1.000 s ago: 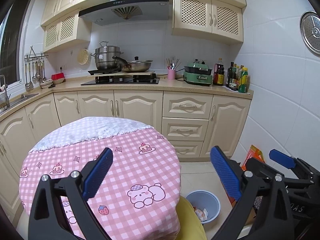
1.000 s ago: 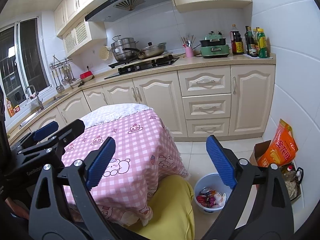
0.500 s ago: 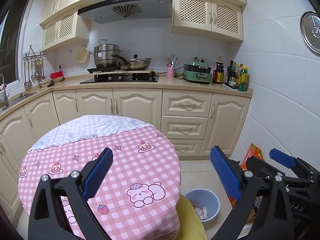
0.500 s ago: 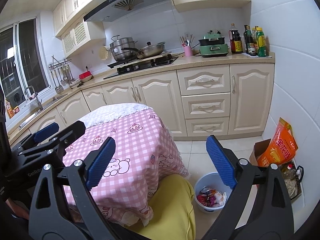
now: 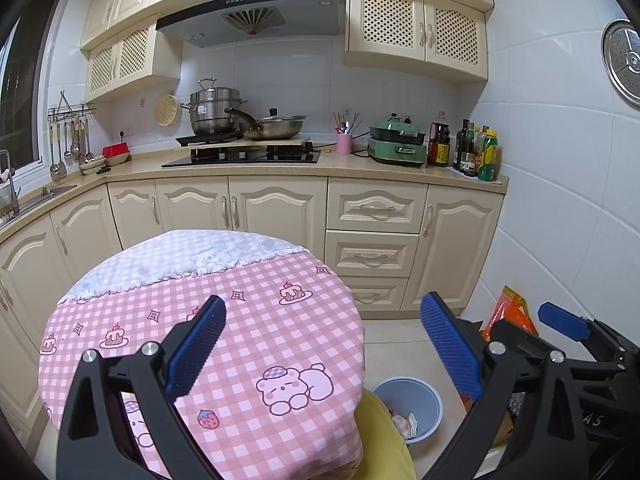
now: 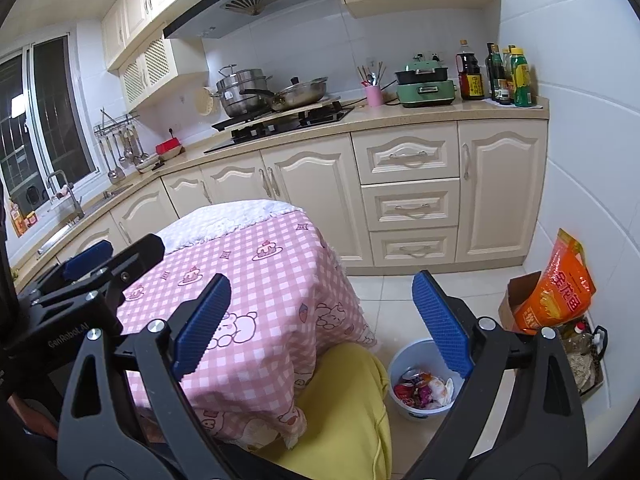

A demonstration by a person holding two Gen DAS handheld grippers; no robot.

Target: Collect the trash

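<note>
Left wrist view has the left gripper (image 5: 320,344) spread wide with nothing in it, hanging over the round tabletop (image 5: 248,320) with its pink checked cloth, which looks bare from here. Same deal on the right wrist view: the right gripper (image 6: 322,320) is also wide open and empty, held off the tabletop's right edge above the floor. The trash is down in a small blue bin (image 6: 420,380) on the tiled floor just beside the table, with crumpled wrappers (image 6: 416,390) piled inside it, red, purple and white ones. Someone's yellow-clad knee (image 6: 344,408) sits right next to the bin. An orange bag (image 6: 556,284) stands in a cardboard box against the right wall.
</note>
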